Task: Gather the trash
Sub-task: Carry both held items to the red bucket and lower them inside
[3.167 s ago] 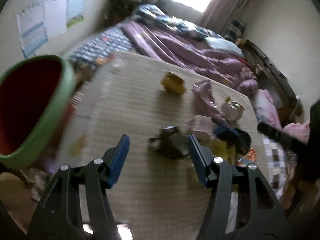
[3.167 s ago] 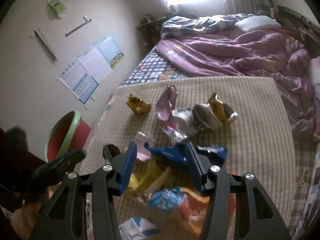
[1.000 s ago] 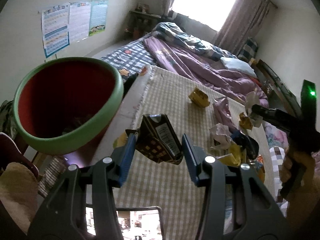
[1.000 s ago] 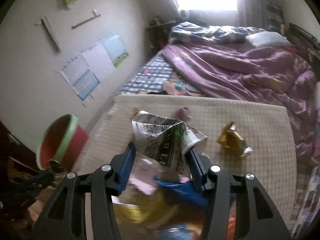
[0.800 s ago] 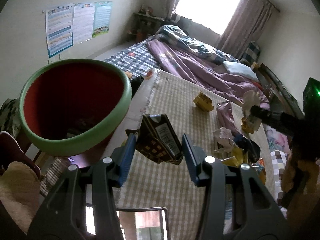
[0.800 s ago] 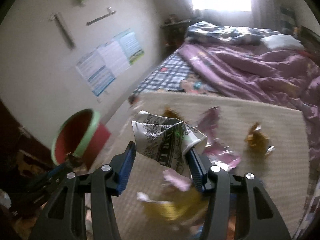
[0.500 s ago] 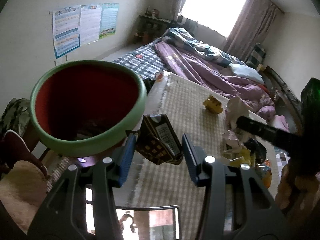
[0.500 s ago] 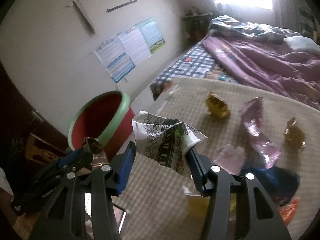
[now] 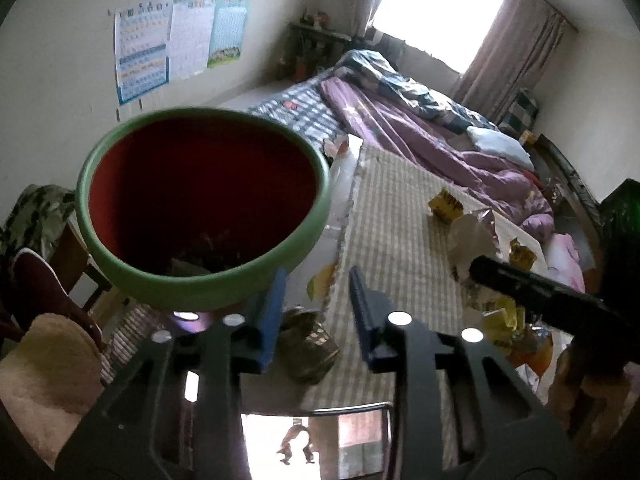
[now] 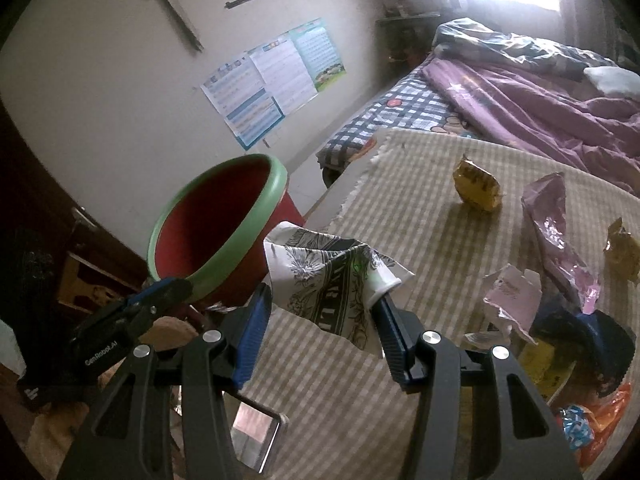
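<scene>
left tool (image 9: 316,300) has released its brown wrapper (image 9: 306,350); right tool (image 10: 324,316) still grips printed paper (image 10: 332,276).

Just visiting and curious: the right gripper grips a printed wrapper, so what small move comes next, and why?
Probably swing the right gripper left until the printed wrapper hangs over the red bin; it is clamped beside the bin's rim, not yet over the opening.

Purple quilt (image 10: 532,116) rumpled on the bed (white pillow (image 9: 500,145) beside it), posters (image 10: 272,80) on the wall.
</scene>
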The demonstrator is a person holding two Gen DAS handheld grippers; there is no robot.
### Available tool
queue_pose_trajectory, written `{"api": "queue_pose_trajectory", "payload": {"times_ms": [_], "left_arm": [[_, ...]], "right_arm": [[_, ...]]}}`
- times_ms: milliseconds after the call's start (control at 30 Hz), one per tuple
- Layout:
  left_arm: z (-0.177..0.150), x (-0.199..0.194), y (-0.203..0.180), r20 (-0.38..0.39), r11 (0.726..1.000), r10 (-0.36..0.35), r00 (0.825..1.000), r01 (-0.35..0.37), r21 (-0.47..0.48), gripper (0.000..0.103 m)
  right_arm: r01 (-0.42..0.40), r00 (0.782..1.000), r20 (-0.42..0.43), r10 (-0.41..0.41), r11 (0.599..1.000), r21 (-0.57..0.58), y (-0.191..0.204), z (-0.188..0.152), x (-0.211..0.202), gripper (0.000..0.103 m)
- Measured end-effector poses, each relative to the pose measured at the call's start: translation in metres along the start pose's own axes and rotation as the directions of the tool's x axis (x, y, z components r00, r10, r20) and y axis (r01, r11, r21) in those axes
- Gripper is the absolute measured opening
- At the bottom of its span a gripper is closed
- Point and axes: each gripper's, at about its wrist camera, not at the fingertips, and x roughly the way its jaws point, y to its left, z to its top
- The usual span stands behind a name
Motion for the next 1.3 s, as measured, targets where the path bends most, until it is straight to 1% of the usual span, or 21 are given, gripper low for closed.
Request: {"api": "queue_pose_trajectory", "payload": {"times_ms": [33, 133, 200, 233, 367, 533, 567, 633, 767, 800, 833, 900, 967, 1067, 1133, 1200, 1300], "left_arm": [[0.000, 0.002, 0.002, -0.007, 1.000, 0.002, 1.000, -0.002, -0.006, 0.040], [-0.005, 0.006, 0.004, -0.029, 1.000, -0.003, 1.000, 0.003, -0.013, 0.045], [-0.008, 0.007, 0.003, -0.043, 1.000, 0.001, 0.999, -0.001, 0.002, 0.048], [-0.011, 0.008, 0.002, -0.052, 1.000, 0.007, 0.999, -0.007, 0.011, 0.052], [-0.024, 0.011, 0.007, -0.091, 0.999, 0.031, 0.995, -0.029, 0.016, 0.052], [-0.025, 0.010, 0.016, -0.092, 0.998, 0.056, 0.994, -0.057, -0.008, 0.053], [-0.025, 0.011, 0.016, -0.103, 0.998, 0.056, 0.993, -0.057, -0.008, 0.056], [-0.029, 0.016, 0.016, -0.130, 0.998, 0.053, 0.990, -0.055, -0.014, 0.058], [-0.035, 0.032, 0.017, -0.169, 0.998, 0.039, 0.985, -0.047, -0.040, 0.058], [-0.037, 0.038, 0.018, -0.191, 0.998, 0.034, 0.981, -0.044, -0.045, 0.056], [-0.039, 0.043, 0.019, -0.211, 0.998, 0.023, 0.977, -0.035, -0.055, 0.050], [-0.041, 0.043, 0.020, -0.211, 0.997, 0.012, 0.977, -0.027, -0.068, 0.049], [-0.039, 0.039, 0.018, -0.201, 0.998, 0.009, 0.980, -0.022, -0.061, 0.047], [-0.032, 0.022, 0.010, -0.143, 0.999, 0.003, 0.990, -0.010, -0.045, 0.047], [-0.022, 0.008, 0.005, -0.082, 1.000, 0.011, 0.997, -0.013, -0.019, 0.047], [-0.011, -0.007, 0.002, -0.011, 0.999, 0.035, 0.999, -0.035, 0.007, 0.047], [0.004, -0.020, 0.005, 0.062, 0.996, 0.081, 0.995, -0.083, 0.021, 0.047]], "right_arm": [[0.002, 1.000, -0.001, -0.002, 1.000, 0.009, -0.003, 0.000, 0.001, 0.051], [0.001, 1.000, -0.008, -0.001, 0.999, 0.033, -0.011, -0.002, 0.001, 0.051], [0.001, 1.000, -0.008, -0.001, 0.999, 0.036, -0.013, -0.003, 0.000, 0.051], [0.001, 1.000, -0.009, 0.000, 0.999, 0.040, -0.015, -0.003, 0.000, 0.051], [-0.006, 1.000, -0.009, 0.006, 0.999, 0.049, -0.021, -0.003, -0.001, 0.051], [-0.025, 0.999, -0.020, 0.026, 0.999, 0.043, -0.019, -0.002, 0.002, 0.051], [-0.031, 0.999, -0.023, 0.031, 0.999, 0.036, -0.016, -0.002, 0.002, 0.051], [-0.042, 0.999, -0.028, 0.043, 0.999, 0.028, -0.013, -0.002, 0.004, 0.051], [-0.055, 0.998, -0.039, 0.055, 0.998, 0.019, -0.010, -0.003, 0.007, 0.051], [-0.056, 0.998, -0.041, 0.057, 0.998, 0.019, -0.010, -0.003, 0.007, 0.051], [-0.057, 0.997, -0.042, 0.057, 0.998, 0.020, -0.010, -0.003, 0.008, 0.051], [-0.058, 0.997, -0.043, 0.059, 0.998, 0.022, -0.009, -0.004, 0.007, 0.051], [-0.057, 0.997, -0.042, 0.058, 0.998, 0.025, -0.010, -0.005, 0.006, 0.051], [-0.057, 0.998, -0.038, 0.058, 0.998, 0.024, -0.010, -0.003, 0.004, 0.051], [-0.056, 0.998, -0.036, 0.057, 0.998, 0.021, -0.009, -0.003, 0.003, 0.051], [-0.055, 0.998, -0.035, 0.055, 0.998, 0.013, -0.007, -0.001, 0.004, 0.051], [-0.055, 0.998, -0.033, 0.055, 0.998, -0.017, 0.000, 0.005, 0.005, 0.051]]}}
